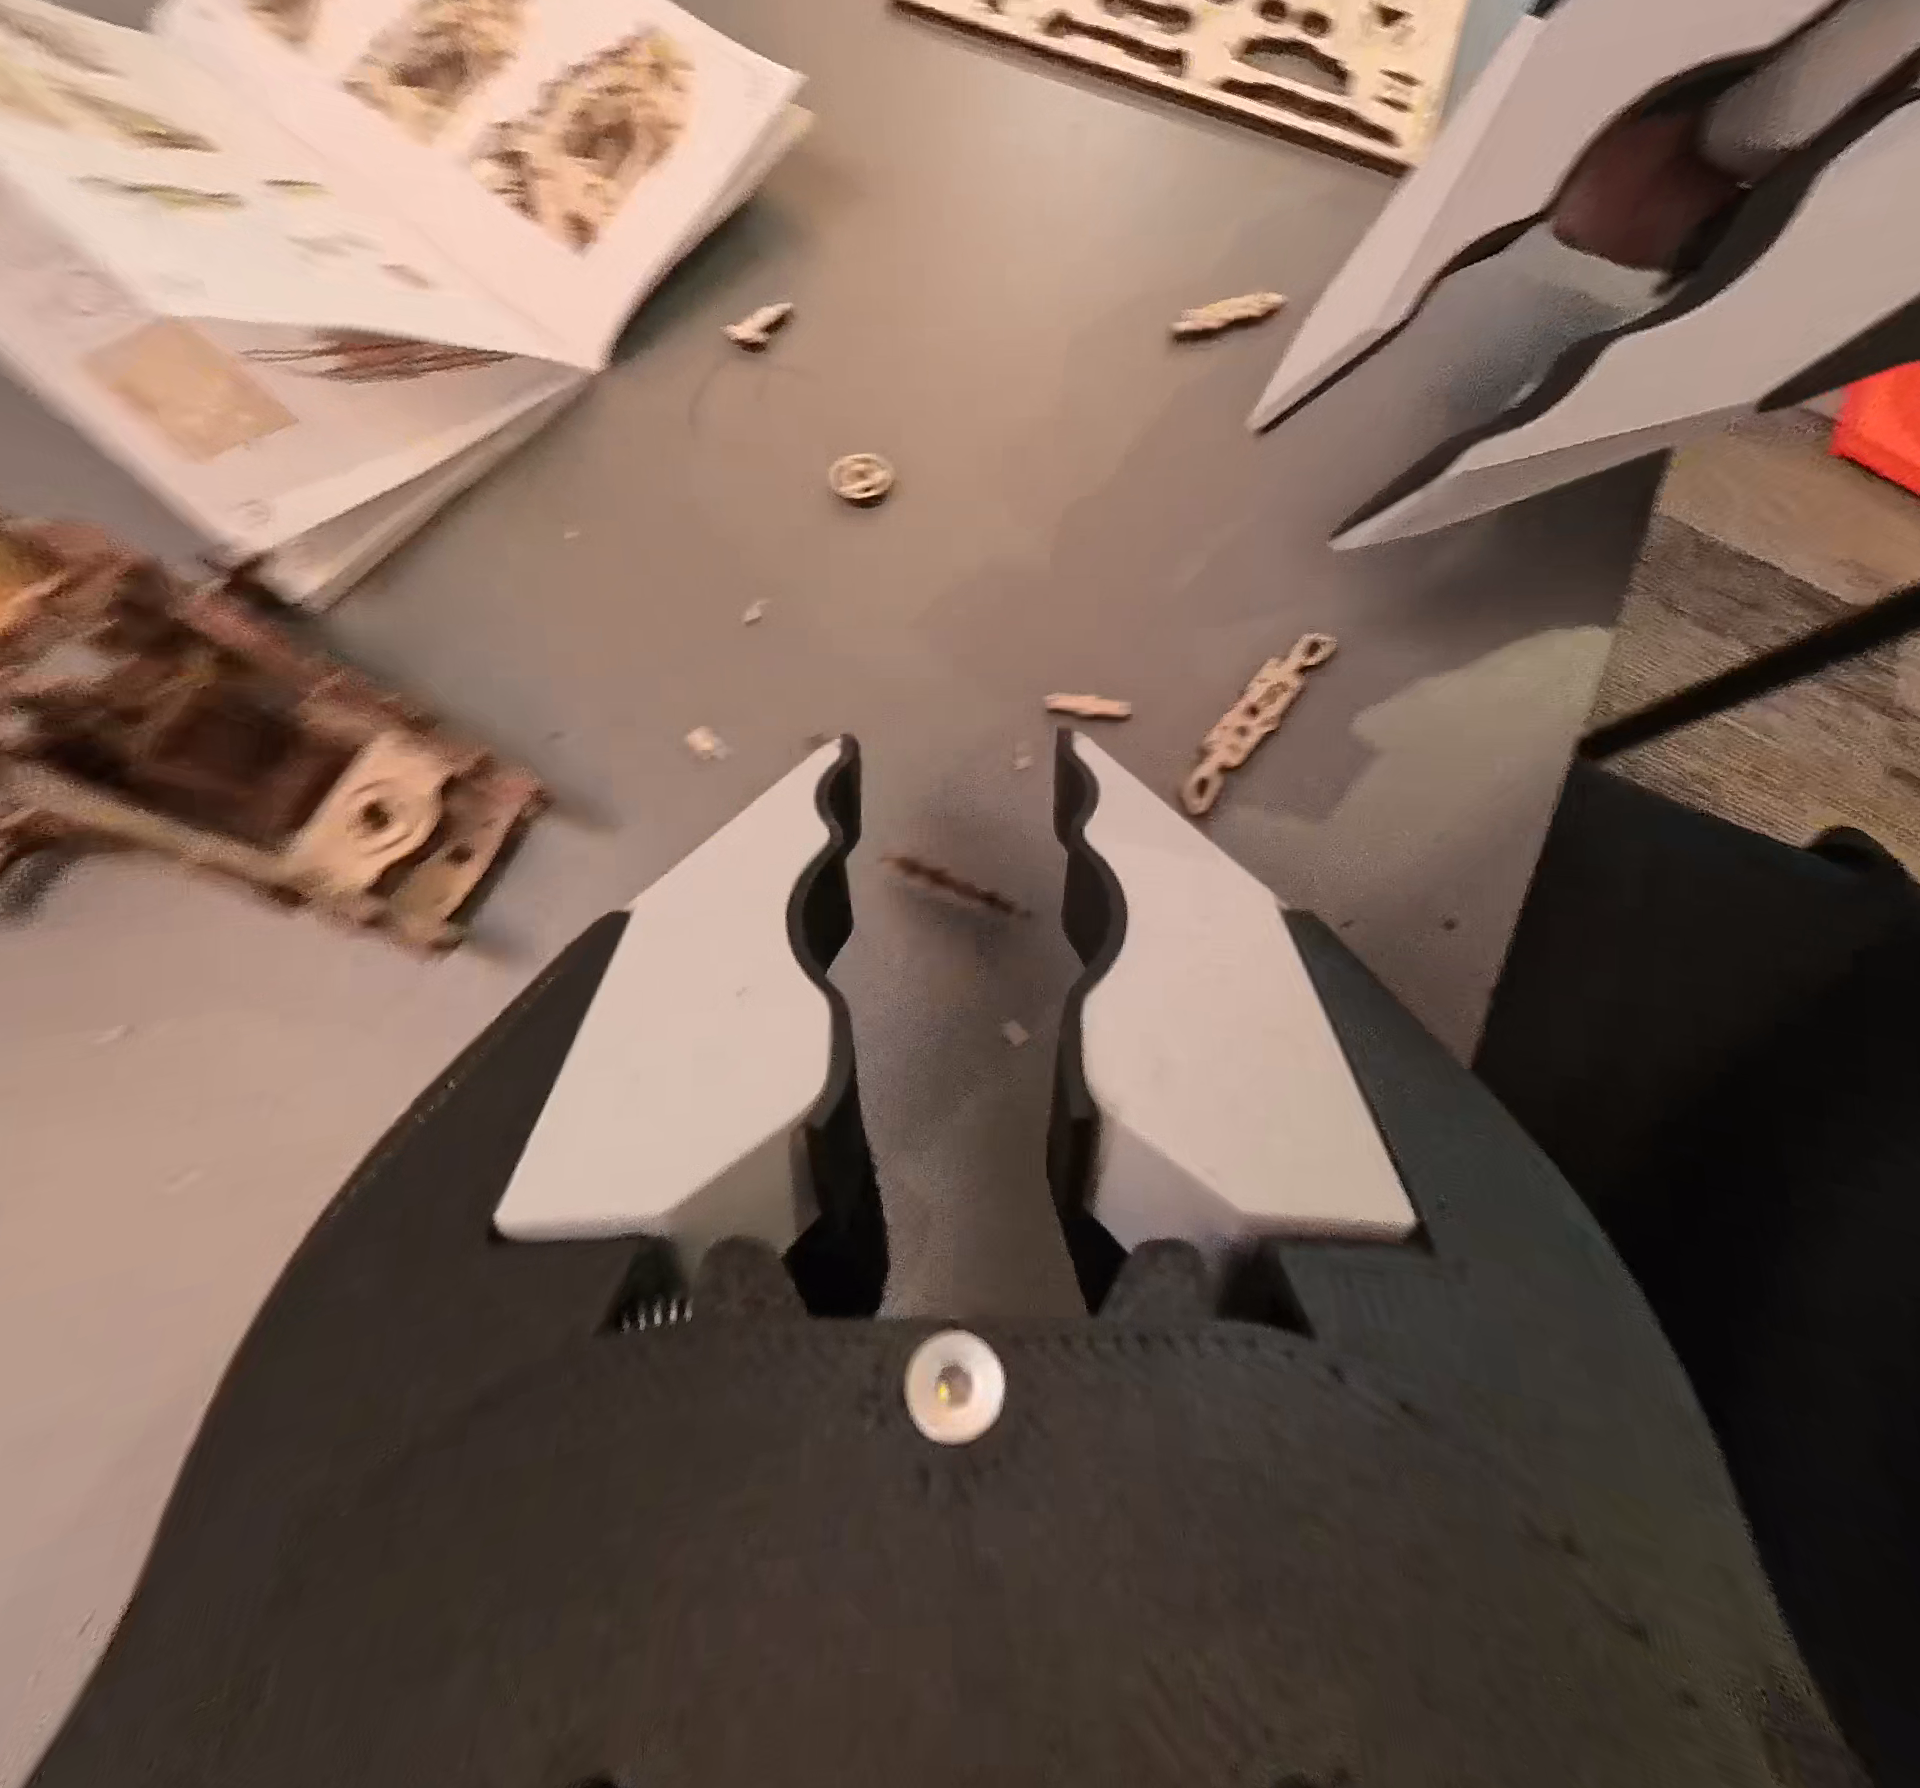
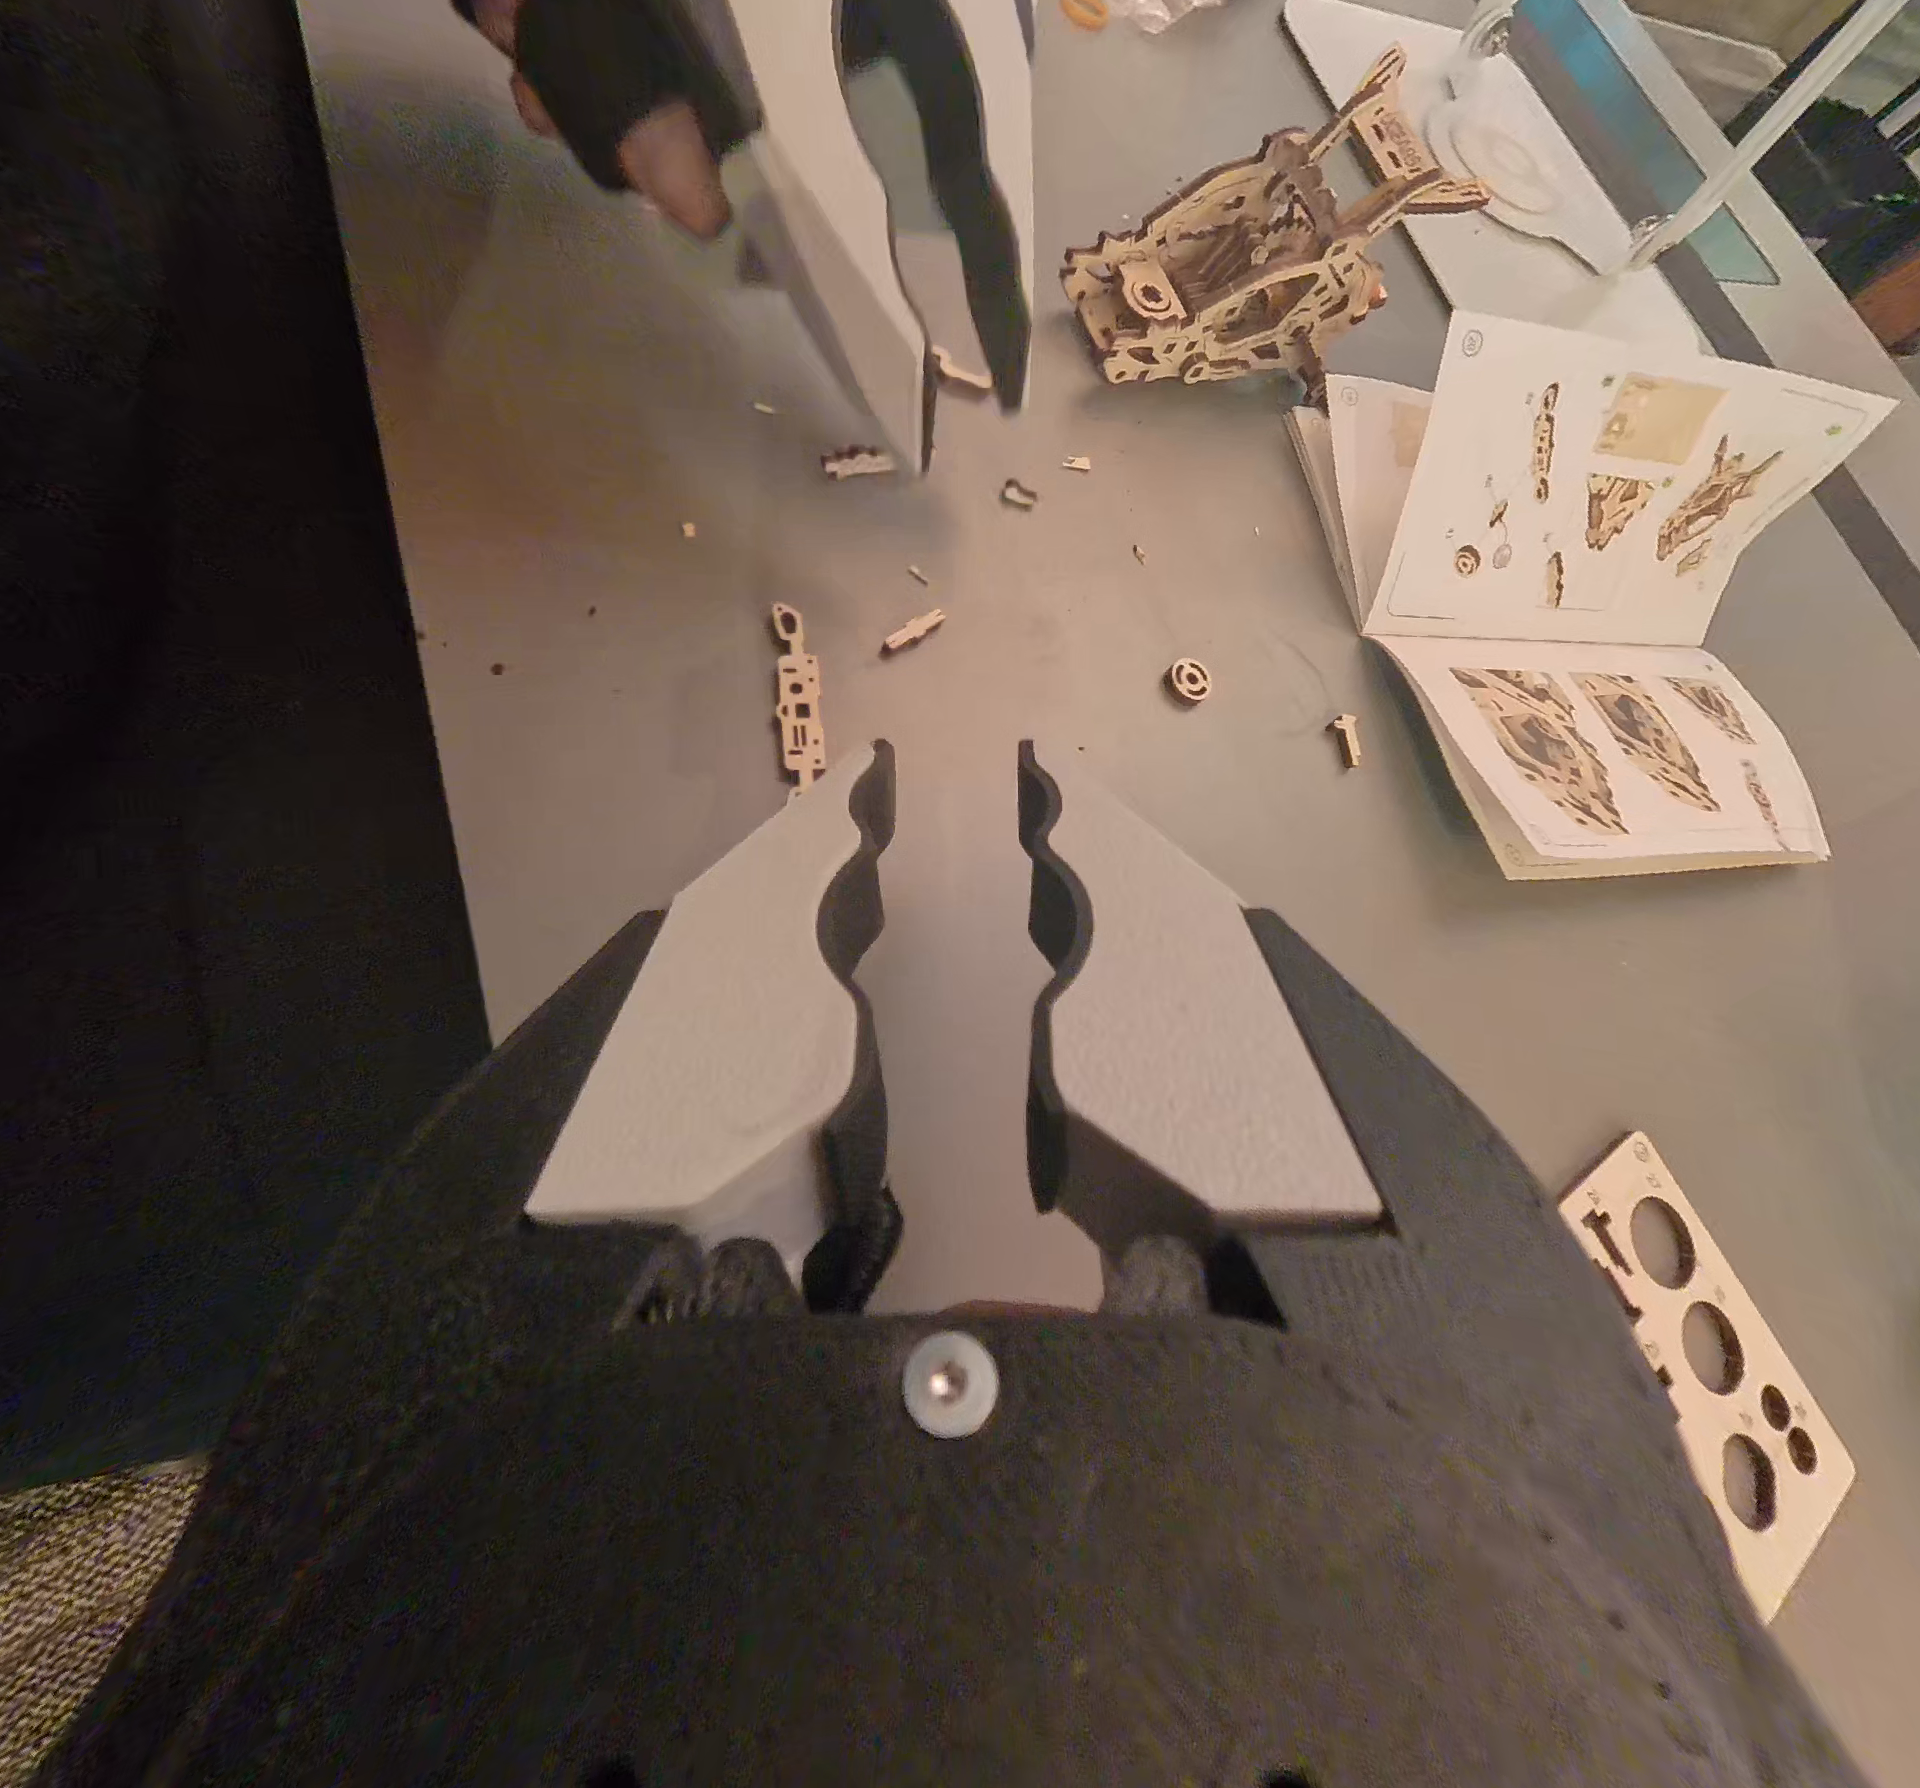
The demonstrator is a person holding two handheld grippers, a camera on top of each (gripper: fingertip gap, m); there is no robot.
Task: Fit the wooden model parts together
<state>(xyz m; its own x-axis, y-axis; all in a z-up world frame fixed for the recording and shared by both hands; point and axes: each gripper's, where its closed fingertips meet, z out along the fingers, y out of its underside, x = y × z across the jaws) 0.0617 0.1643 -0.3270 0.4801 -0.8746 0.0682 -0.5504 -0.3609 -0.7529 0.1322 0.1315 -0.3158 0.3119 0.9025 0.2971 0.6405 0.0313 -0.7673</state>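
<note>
Bare grey tabletop point(image 2: 956, 907) straight ahead of the right gripper point(image 2: 954, 751); long perforated wooden strip point(image 2: 798, 699) just left of its tip, open instruction booklet point(image 2: 1590, 595) blocks right, half-built wooden model point(image 2: 1226, 284) beyond.

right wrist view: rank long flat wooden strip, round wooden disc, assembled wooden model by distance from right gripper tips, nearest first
From the right gripper:
1. Long flat wooden strip, just left of the left fingertip.
2. Round wooden disc, ahead to the right.
3. Assembled wooden model, far ahead right, beyond the open booklet's near corner.
</note>
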